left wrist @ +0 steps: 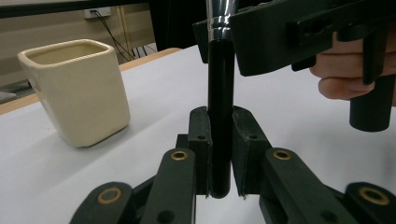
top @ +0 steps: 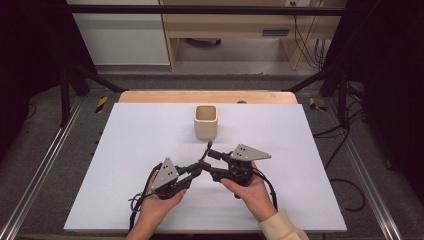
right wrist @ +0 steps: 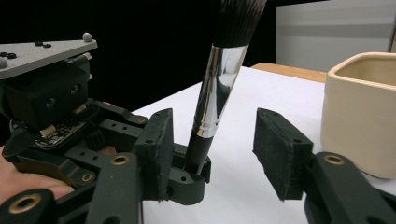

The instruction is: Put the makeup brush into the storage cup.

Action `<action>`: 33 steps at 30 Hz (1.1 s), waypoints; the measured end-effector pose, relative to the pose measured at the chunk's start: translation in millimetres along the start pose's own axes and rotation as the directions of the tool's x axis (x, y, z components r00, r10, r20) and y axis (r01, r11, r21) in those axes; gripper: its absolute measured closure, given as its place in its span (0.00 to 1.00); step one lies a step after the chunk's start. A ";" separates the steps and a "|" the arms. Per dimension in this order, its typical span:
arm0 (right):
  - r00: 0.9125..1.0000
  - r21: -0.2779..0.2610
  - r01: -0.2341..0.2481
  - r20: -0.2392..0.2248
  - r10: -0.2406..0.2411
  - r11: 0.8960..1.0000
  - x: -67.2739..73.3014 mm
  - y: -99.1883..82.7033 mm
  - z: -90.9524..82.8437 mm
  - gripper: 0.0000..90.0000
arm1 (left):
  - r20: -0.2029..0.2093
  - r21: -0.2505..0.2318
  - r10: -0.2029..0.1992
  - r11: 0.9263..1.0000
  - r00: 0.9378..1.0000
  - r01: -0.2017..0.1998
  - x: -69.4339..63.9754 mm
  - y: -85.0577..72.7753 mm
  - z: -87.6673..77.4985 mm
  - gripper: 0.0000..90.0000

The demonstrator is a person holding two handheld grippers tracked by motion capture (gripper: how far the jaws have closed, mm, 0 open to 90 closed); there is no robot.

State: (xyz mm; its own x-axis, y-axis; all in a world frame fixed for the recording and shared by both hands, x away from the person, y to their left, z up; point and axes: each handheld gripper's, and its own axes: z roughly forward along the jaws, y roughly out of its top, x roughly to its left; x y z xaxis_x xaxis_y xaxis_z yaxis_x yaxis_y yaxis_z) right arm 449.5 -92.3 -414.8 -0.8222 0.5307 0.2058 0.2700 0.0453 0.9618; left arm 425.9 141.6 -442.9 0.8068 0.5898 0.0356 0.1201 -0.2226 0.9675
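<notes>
The left hand-held gripper [left wrist: 219,154] is squeezing the brush [right wrist: 212,98] handle; the right hand-held gripper [right wrist: 212,156] is standing apart around it, cup [top: 205,121] at 12 o'clock

Your brush [right wrist: 215,88]: black handle, shiny silver ferrule, dark bristles w/ paler tips. Your left hand-held gripper [left wrist: 219,154] & right hand-held gripper [right wrist: 212,154] are black w/ brass-coloured pivots and grey top plates. Cup [top: 205,121] is cream, no pattern. Desk [top: 125,150] is white w/ a light wood edge. Your sleeve [top: 282,227] is cream.
</notes>
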 end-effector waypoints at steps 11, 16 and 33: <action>1.000 -0.012 -0.003 -0.020 0.002 1.000 -0.5 -1.3 6.3 0.63 | 0.001 0.001 -0.003 1.000 1.000 0.003 1.2 -0.1 -0.4 0.88; 1.000 -0.012 -0.010 -0.029 0.010 1.000 -1.1 -2.0 7.6 0.66 | 0.009 0.002 0.003 1.000 1.000 -0.003 0.3 -0.1 0.0 0.88; 0.997 0.011 -0.013 -0.071 0.014 1.000 -2.5 -5.3 10.8 0.87 | -0.009 0.030 0.017 0.999 1.000 -0.017 1.8 -3.1 3.1 0.80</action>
State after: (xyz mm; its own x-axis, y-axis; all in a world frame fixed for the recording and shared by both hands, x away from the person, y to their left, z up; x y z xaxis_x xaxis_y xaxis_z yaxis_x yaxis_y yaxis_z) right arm 455.5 -84.7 -422.4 -0.8519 0.4700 0.2311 0.2859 0.0477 0.9571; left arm 428.8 140.9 -446.6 0.8033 0.5931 0.0546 0.1239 -0.2561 0.9587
